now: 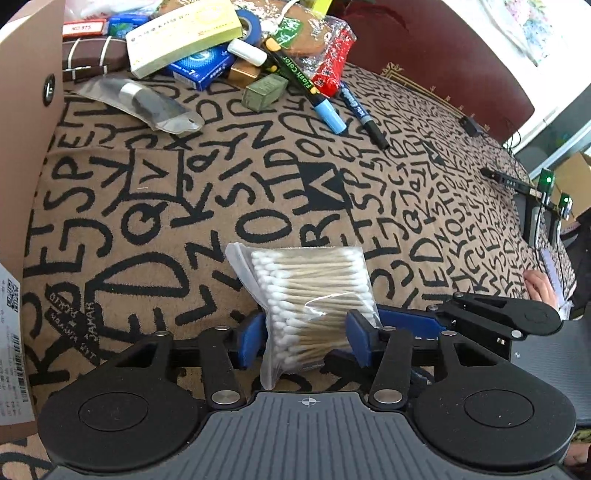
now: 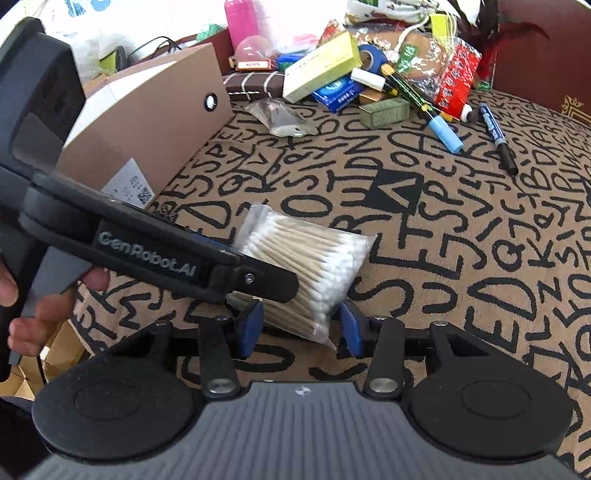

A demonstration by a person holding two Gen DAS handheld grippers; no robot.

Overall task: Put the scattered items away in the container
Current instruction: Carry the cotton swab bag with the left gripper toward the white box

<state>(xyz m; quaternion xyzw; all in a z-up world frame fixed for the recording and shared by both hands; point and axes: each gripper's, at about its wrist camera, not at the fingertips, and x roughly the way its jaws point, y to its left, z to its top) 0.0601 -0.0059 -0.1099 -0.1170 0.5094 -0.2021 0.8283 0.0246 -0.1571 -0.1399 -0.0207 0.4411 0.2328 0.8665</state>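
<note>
A clear bag of cotton swabs lies on the letter-patterned cloth. My left gripper has its blue pads on both sides of the bag's near end and is shut on it. In the right wrist view the same bag sits between the pads of my right gripper, which stands open around its near corner. The left gripper's black body crosses in from the left over the bag. The cardboard box stands at the left.
A pile of items lies at the far end: a yellow-green box, a blue box, an olive block, a blue-capped marker, a dark pen, a red packet, a silver pouch. Cables and boards lie at the right edge.
</note>
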